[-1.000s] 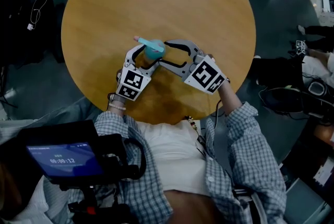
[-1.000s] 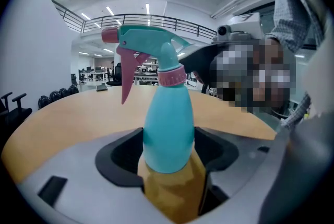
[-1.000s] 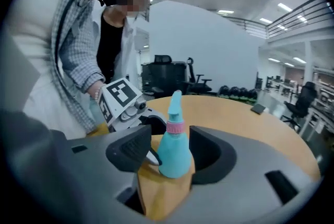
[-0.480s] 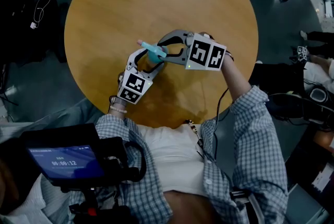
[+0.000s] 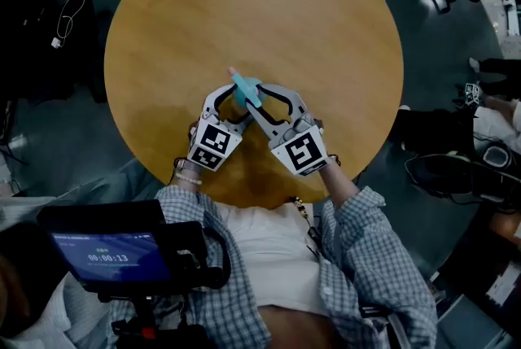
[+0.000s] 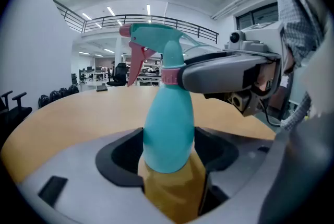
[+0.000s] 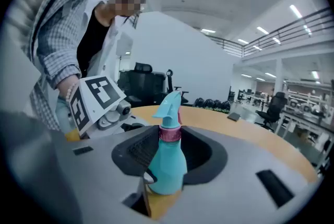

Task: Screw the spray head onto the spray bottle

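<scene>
The bottle (image 5: 244, 93) stands upright on the table (image 5: 326, 22), a little toward the table's near edge from its middle. The spray head (image 6: 151, 40) is seated on its neck, with the nozzle aimed at the table's far side. Your left gripper (image 6: 168, 157) reaches in from the table's near edge and is clenched on the low, wide part of the bottle, pads pressed to both flanks. Your right gripper (image 7: 169, 140) has just been closing, and its jaws pinch the pink collar (image 7: 169, 134) under the spray head (most likely the ring that carries the thread).

This looks like the start of a turning stroke. Hold the left grip firm and still so the base does not slide on the table; if the bottle spins with the collar, nothing tightens. Roll your right wrist about the bottle's upright line rather than sweeping sideways, because a sideways pull that high above the table would tip it. Check that the collar sits level. A tilted ring would suggest a crossed thread, and backing off beats forcing it. How tight the collar is at this point cannot be told from these views.
</scene>
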`<state>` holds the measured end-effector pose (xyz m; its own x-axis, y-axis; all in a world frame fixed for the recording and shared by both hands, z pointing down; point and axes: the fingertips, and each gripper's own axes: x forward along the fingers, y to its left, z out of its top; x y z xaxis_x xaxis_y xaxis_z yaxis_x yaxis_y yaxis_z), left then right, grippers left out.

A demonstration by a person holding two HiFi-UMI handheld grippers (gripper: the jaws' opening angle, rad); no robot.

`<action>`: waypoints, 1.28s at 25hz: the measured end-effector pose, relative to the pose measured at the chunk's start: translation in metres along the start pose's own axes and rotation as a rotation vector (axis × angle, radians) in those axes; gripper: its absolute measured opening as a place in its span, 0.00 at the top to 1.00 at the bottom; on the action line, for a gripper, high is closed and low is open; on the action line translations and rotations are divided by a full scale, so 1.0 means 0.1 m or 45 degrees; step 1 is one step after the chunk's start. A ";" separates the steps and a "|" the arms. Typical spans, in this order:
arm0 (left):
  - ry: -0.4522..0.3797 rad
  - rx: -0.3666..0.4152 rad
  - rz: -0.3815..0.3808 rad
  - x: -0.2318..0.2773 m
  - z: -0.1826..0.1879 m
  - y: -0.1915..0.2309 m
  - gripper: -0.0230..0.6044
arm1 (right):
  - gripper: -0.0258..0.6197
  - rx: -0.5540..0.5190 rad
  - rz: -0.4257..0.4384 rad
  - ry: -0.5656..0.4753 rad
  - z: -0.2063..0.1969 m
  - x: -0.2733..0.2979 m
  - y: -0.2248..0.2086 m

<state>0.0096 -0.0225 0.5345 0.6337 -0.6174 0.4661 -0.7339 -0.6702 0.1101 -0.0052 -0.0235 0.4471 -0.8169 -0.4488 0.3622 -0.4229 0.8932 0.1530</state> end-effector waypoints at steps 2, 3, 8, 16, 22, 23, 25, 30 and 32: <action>-0.001 -0.007 0.001 0.02 -0.02 0.01 0.48 | 0.77 0.082 -0.072 -0.072 0.02 -0.01 -0.04; 0.004 -0.009 0.002 0.01 -0.01 0.01 0.48 | 0.77 0.125 -0.102 -0.099 0.04 -0.02 -0.05; 0.015 0.000 -0.010 0.01 -0.01 -0.02 0.48 | 0.77 0.215 -0.217 -0.128 -0.04 -0.06 -0.05; -0.001 -0.006 -0.018 0.04 -0.09 -0.03 0.48 | 0.77 0.132 -0.126 -0.083 -0.12 -0.02 0.01; 0.004 -0.001 -0.020 0.04 -0.03 -0.03 0.48 | 0.59 0.108 0.148 0.008 -0.13 -0.13 -0.03; 0.001 -0.001 -0.023 0.04 -0.03 -0.03 0.48 | 0.60 0.078 0.207 0.024 -0.12 -0.14 -0.06; 0.001 0.003 -0.025 0.03 -0.01 -0.02 0.48 | 0.60 0.008 0.327 0.059 -0.07 -0.15 -0.13; 0.006 0.006 -0.021 0.00 0.02 -0.02 0.48 | 0.68 -0.025 0.595 0.149 -0.02 -0.08 -0.15; 0.004 0.005 -0.023 0.00 0.00 -0.03 0.48 | 0.70 -0.001 0.654 0.160 -0.03 -0.05 -0.10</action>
<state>0.0117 -0.0209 0.5339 0.6458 -0.6039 0.4671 -0.7216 -0.6827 0.1152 0.0041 -0.0300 0.4465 -0.8653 0.0538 0.4983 0.0201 0.9972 -0.0727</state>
